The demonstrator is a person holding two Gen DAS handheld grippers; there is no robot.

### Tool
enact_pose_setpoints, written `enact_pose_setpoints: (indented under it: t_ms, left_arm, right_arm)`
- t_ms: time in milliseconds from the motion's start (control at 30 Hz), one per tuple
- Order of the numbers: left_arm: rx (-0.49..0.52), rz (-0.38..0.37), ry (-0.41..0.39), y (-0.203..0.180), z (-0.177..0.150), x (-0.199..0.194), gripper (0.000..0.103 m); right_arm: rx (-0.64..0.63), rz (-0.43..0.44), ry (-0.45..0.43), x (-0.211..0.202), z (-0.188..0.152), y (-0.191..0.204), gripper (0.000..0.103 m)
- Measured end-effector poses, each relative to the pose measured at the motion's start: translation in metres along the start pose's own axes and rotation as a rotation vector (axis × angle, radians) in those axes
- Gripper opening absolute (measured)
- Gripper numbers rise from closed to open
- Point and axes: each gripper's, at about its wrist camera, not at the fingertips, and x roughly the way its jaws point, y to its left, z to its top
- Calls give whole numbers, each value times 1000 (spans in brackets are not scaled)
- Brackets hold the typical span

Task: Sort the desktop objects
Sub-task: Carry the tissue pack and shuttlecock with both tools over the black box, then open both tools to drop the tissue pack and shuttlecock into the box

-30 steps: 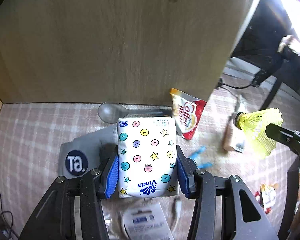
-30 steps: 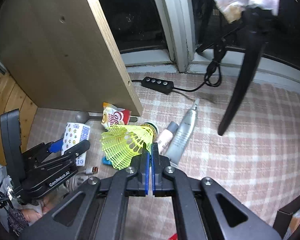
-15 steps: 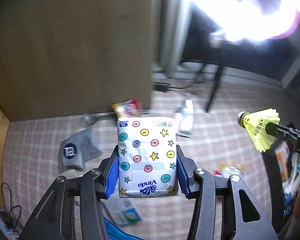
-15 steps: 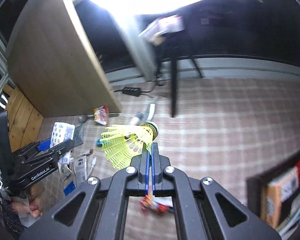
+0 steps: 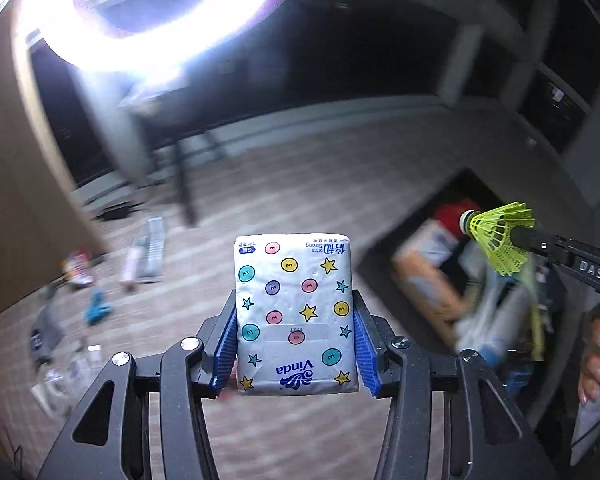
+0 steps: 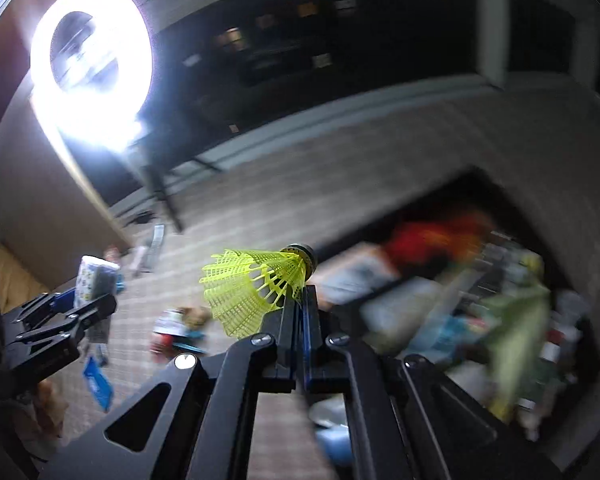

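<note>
Right now your left gripper (image 5: 296, 346) is clamped on a white plastic tissue pack printed with coloured dots and stars (image 5: 295, 314), its 2 blue ribbed pads (image 5: 226, 344) pressing the pack's long sides. The pack stands upright between them, "Vinda" logo nearest the camera, lifted clear above the checked beige desk (image 5: 300, 184).

Your right gripper (image 6: 300, 300) has its jaws pinched almost fully together on the skirt edge of a neon-yellow plastic mesh shuttlecock (image 6: 256, 284). The shuttlecock lies sideways, dark-banded cork tip pointing right, skirt flaring left. It hangs in the air just beside the near-left rim of a dark open storage box crammed with mixed items (image 6: 452, 196); the contents are too blurred to name.

From the left wrist view the shuttlecock sits at far right, over that box's interior.

Behind on the desk: a bright white ring light on a black stand (image 6: 92, 68), a tall wooden panel (image 5: 16, 200), and scattered small packets and tubes (image 5: 144, 256), all smeared. Part of a hand (image 5: 598, 356) shows at the right edge of the left view.
</note>
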Motion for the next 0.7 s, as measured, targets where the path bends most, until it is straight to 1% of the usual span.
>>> enact_pose_setpoints:
  t_ms: [67,167,300,467,633,700]
  left_arm:
    - [36,-46,10,-37,2,5,47]
    - [86,-98,24,-85,2,11,47]
    - [153,-153,37,-142,0,12,47]
    - [236,-210,59,-206,-6,17,47]
    - [297,-238,78,-247,-9,22,48]
    - [317,-256,95,-256,-9,26,51]
  right_arm:
    - [38,-41,-5,-13,-7,-36,2]
    - [82,-84,-11,-29,-16,-78,2]
    - [139,-139,-17,-48,-28,-132,2]
    - [189,-188,-19,-59,-41,-175,2]
    - [221,-209,-7,-59,-46,-200,2]
    - [224,-203,4,-58,-45,-205,3]
